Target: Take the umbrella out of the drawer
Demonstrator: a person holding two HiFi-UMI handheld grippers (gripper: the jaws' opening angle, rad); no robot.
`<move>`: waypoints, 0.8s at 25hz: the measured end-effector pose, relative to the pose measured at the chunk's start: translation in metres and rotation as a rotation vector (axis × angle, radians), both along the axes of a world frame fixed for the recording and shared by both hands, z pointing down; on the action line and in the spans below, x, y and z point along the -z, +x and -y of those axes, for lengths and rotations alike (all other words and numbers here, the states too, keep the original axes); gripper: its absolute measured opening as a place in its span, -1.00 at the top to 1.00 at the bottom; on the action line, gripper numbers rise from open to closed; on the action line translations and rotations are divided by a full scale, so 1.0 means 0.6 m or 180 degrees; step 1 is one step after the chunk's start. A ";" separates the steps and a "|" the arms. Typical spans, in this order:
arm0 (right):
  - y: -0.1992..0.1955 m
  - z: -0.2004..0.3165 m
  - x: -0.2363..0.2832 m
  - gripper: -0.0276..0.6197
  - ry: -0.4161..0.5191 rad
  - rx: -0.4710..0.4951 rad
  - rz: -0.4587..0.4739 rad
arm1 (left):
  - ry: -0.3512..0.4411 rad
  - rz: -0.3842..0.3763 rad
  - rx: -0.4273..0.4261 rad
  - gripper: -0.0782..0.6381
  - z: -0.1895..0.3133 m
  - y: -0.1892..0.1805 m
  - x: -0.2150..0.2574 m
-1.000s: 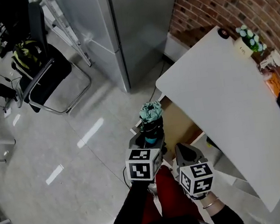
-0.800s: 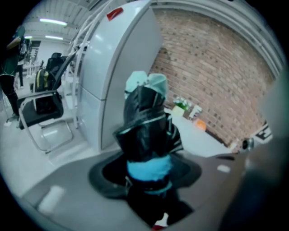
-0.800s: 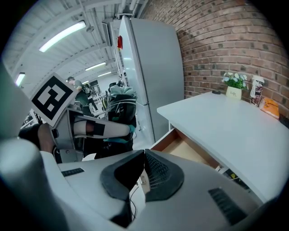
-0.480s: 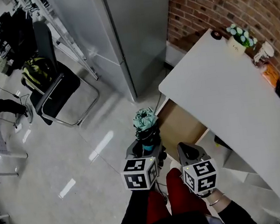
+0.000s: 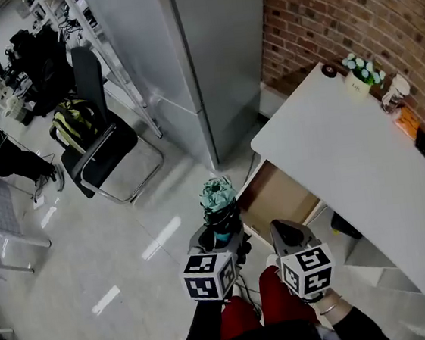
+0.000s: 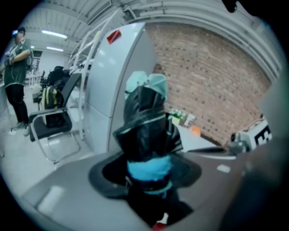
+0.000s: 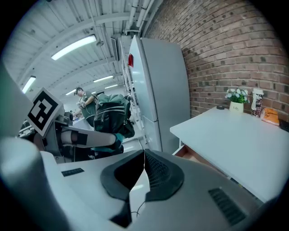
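A folded umbrella [image 5: 218,200], black with a teal cover and a blue band, stands upright in my left gripper [image 5: 220,231], whose jaws are shut on its lower part. In the left gripper view the umbrella [image 6: 146,122] fills the middle, clamped between the jaws. It is held above the floor, left of the open wooden drawer [image 5: 278,195] under the white table [image 5: 349,165]. My right gripper [image 5: 285,235] hangs beside the left one with its jaws shut and nothing in them [image 7: 144,170]. From the right gripper view the umbrella [image 7: 110,115] shows at the left.
A tall grey refrigerator [image 5: 199,52] stands behind the umbrella, a brick wall [image 5: 346,5] to the right. A small flower pot [image 5: 360,72] and bottles sit at the table's far end. A black chair [image 5: 111,150] with a backpack [image 5: 75,116] stands left. A person [image 6: 16,67] stands far off.
Both grippers have risen with the umbrella and drawn away from the drawer. The left gripper's hold has not changed; the right stays shut and empty.
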State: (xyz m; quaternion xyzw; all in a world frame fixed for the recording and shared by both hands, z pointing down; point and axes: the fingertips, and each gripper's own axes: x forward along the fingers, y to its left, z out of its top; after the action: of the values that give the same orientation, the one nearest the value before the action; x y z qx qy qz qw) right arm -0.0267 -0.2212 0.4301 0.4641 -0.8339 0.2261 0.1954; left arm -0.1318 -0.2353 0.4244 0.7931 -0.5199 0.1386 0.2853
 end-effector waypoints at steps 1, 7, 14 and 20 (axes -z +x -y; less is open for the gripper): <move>-0.006 -0.003 0.007 0.89 0.0027 0.0017 0.0020 | 0.0017 0.0006 0.0006 0.12 -0.004 -0.006 0.005; -0.034 -0.023 0.044 0.89 0.0222 0.0122 0.0073 | 0.0138 0.0038 0.0037 0.12 -0.032 -0.038 0.034; -0.044 -0.041 0.085 0.89 0.0399 0.0154 0.0144 | 0.0226 0.0073 0.0036 0.12 -0.070 -0.070 0.062; -0.057 -0.059 0.107 0.89 0.0521 0.0128 0.0236 | 0.0321 0.0084 0.0035 0.12 -0.095 -0.094 0.085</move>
State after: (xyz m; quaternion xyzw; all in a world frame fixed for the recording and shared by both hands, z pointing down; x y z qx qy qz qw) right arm -0.0607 -0.1858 0.3660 0.4529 -0.8654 0.1702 0.1303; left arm -0.1879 -0.1786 0.3734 0.8018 -0.5343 0.1211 0.2388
